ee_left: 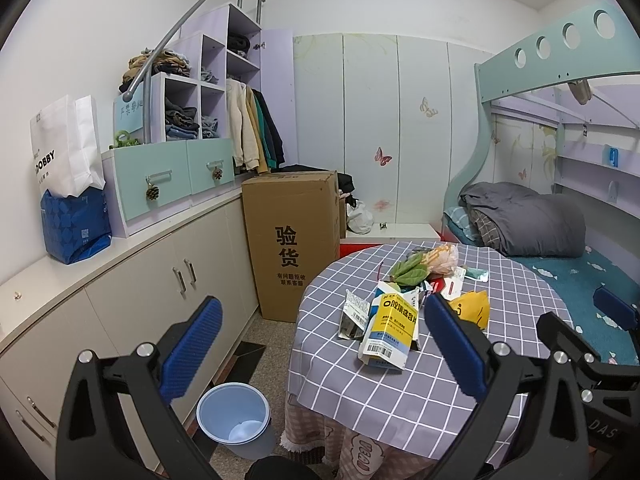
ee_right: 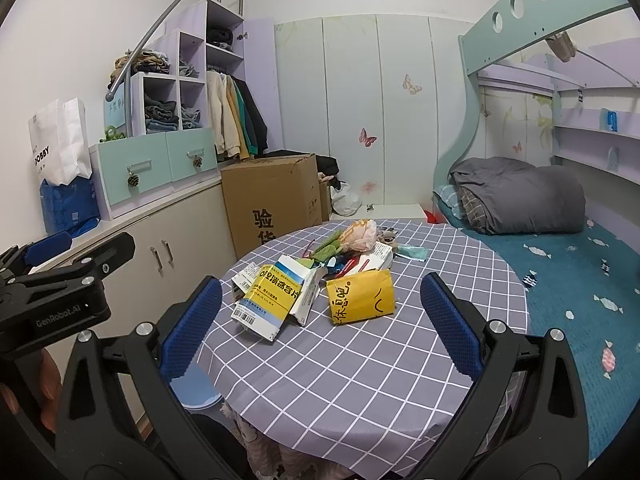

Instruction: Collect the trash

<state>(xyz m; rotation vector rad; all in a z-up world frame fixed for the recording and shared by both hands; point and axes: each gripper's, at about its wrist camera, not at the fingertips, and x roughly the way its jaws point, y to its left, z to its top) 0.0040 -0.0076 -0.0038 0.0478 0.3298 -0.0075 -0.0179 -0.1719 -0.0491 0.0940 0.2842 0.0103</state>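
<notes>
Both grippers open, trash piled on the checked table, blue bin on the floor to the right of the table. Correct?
Not quite: the blue bin is on the floor to the left of the table, beside the cabinets, as the left wrist view shows. The rest holds: the left gripper and right gripper are open, and the trash pile sits on the checked table.

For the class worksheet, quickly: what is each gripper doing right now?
Left gripper: open, holding nothing, above the table edge.
Right gripper: open, holding nothing, facing the yellow box.
</notes>
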